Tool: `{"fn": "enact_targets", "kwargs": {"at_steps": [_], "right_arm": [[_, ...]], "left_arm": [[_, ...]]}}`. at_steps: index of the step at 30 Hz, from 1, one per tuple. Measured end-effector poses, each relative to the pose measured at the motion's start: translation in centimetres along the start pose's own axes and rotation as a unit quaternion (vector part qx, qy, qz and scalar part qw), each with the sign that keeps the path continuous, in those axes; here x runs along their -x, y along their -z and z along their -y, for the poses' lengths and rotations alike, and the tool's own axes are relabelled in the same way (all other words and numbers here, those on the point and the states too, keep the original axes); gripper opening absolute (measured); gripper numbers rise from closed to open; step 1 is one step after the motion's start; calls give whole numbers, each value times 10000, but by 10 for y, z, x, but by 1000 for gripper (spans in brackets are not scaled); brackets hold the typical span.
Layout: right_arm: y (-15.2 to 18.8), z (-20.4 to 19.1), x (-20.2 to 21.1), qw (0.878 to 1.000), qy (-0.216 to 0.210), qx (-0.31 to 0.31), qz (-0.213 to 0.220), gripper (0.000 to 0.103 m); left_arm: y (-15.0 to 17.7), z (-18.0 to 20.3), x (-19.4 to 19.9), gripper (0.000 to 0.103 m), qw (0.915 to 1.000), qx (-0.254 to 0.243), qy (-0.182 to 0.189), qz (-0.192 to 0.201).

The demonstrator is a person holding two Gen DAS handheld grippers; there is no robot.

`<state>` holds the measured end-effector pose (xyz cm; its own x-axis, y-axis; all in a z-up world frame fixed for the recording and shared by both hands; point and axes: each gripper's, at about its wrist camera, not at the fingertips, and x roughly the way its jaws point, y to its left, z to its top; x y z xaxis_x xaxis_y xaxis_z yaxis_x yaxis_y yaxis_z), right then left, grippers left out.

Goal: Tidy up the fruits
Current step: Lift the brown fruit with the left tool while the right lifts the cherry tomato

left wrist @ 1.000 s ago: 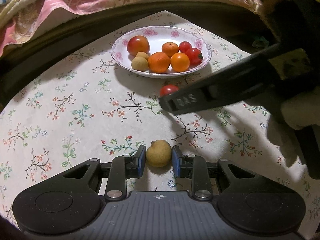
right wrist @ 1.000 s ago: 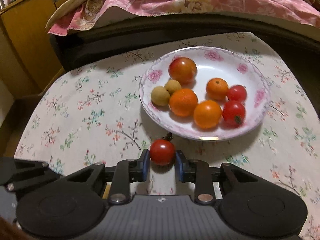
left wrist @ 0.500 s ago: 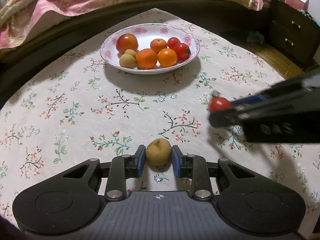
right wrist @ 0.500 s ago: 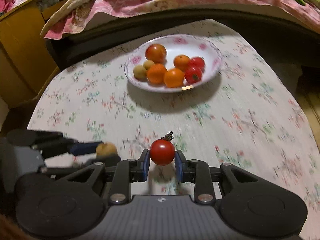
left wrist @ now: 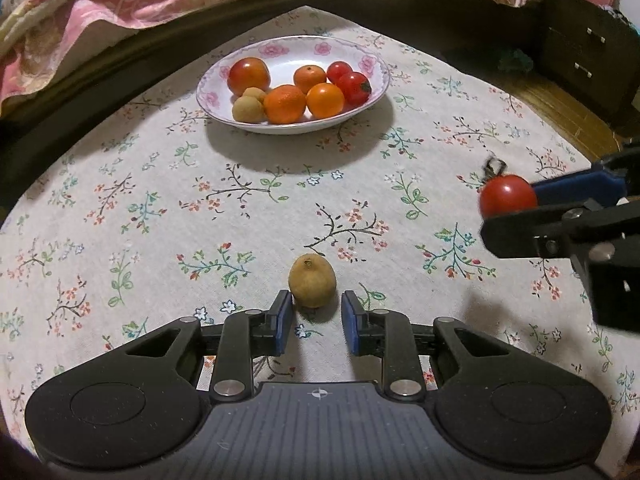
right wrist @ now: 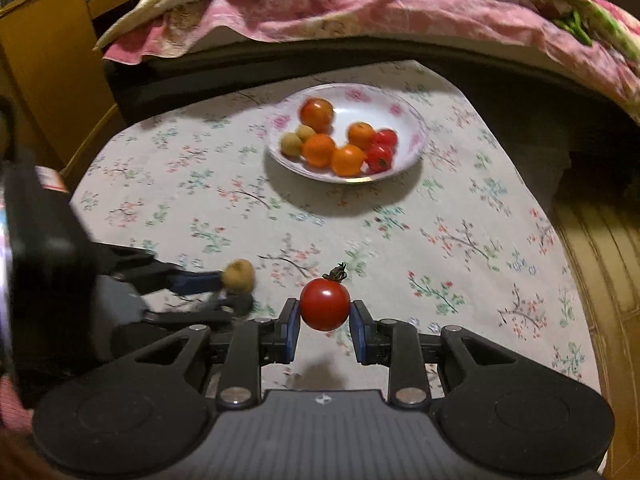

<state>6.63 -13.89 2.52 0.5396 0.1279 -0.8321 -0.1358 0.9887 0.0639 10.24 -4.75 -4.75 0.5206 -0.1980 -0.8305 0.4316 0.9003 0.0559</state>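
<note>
At frame bottom, left gripper (left wrist: 316, 317) jaws parted around a tan fruit (left wrist: 312, 286) on the bench (left wrist: 160, 208), right gripper (right wrist: 325, 323) jaws clamping a cherry tomato (right wrist: 325, 304), plate (left wrist: 374, 65) of fruit upper centre.

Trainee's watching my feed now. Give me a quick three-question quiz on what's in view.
1. True or false: the right gripper grips a cherry tomato.
2. How many orange fruits lie in the plate? A two, B three, C four.
3. Fill in: the brown fruit at the left gripper rests on the ____.
Key: 1 true; 2 B; 3 tablecloth.
</note>
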Motion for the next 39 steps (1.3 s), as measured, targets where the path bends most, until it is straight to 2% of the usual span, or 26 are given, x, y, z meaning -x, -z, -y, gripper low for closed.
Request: {"fn": "enact_targets", "kwargs": {"at_steps": [14,20,27,33,35,39], "right_arm": [[-4,6,-3,9996,-236,-124,110,30],[-9,-2,-6,9991,-316,-215,199,30],[-7,-14,8,9992,-264,-96,268,30],[-7,-4,6,9992,-289,-117,237,30],[-8,1,2,9993,-297,-126,211,30],[-10,16,-15,9988,-419,-200,127,30]], "left_arm": [[0,-4,-1,34,9999,-17,98,24],[7,-6,3,37,9999,-24,162,33],[12,-10,8,37,9999,33,114,15],[4,-11,16,37,9994,194,216,182],[0,-11,14,41,9989,271,305,212],[-8,-8,5,42,9988,301,312,235]]}}
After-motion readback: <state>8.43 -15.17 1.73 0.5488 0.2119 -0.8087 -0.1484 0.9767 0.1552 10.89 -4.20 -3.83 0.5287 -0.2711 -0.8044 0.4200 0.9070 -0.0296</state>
